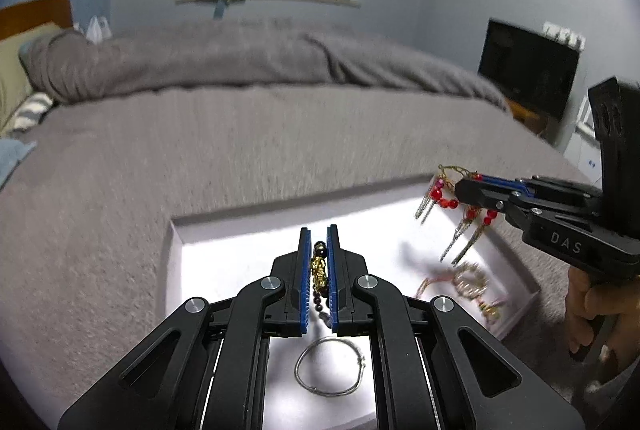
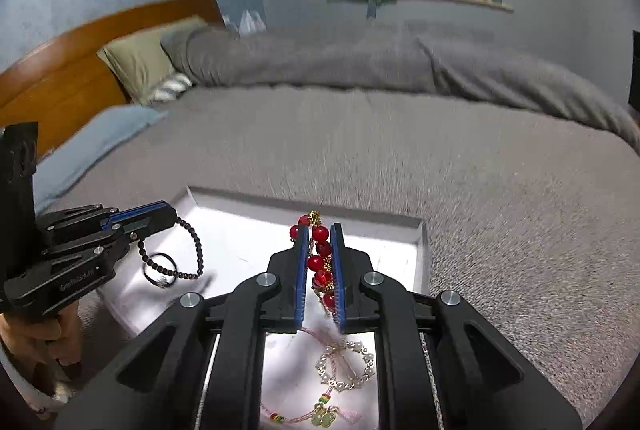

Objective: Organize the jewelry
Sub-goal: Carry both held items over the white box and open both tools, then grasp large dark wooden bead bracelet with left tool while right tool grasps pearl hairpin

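The left gripper (image 1: 319,270) is clenched on a dark bead bracelet (image 2: 188,250) with a gold charm, held above the left side of the white tray (image 2: 420,242) on the grey bed (image 1: 200,158), where a silver bangle (image 1: 330,366) lies. To the right, the right gripper (image 2: 320,270) is clenched on a red bead piece (image 2: 318,254) with chain tassels, held over a pearl bracelet (image 2: 346,366) and pink cord (image 2: 304,416) lying in the tray.

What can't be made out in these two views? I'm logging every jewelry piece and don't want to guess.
- Dark bead bracelet: left view, left tongs cover most of it.
- Red bead piece: right view, right tongs hide its lower half.
- Silver bangle: right view, blurred.
- Pearl bracelet: left view, motion-blurred.
- White tray: near edge hidden behind the tongs' linkage.
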`<action>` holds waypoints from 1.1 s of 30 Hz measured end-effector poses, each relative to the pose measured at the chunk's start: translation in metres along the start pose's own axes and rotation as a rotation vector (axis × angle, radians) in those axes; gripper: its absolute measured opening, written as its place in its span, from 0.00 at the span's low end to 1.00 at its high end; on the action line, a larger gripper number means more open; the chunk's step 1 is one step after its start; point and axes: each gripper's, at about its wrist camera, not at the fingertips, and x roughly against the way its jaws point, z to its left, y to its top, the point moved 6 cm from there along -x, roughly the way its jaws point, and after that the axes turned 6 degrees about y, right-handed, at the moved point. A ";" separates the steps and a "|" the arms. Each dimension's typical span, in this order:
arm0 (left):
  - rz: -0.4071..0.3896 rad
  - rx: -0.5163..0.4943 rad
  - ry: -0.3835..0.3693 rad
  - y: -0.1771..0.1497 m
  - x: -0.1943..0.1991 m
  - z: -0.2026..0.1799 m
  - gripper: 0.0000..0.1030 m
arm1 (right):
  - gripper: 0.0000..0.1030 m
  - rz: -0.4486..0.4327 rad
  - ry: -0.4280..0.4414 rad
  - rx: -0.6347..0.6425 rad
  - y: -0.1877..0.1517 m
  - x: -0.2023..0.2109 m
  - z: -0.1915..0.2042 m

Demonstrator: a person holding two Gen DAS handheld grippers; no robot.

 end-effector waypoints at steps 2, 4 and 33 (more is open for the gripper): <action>0.042 0.007 0.002 -0.004 -0.009 0.001 0.08 | 0.11 0.046 0.001 -0.008 -0.004 -0.011 -0.002; 0.088 0.018 0.011 -0.007 -0.018 0.004 0.08 | 0.11 0.085 -0.014 -0.016 -0.008 -0.021 -0.004; 0.046 0.097 -0.007 -0.076 0.074 0.032 0.60 | 0.40 -0.055 0.059 -0.069 -0.075 0.067 0.030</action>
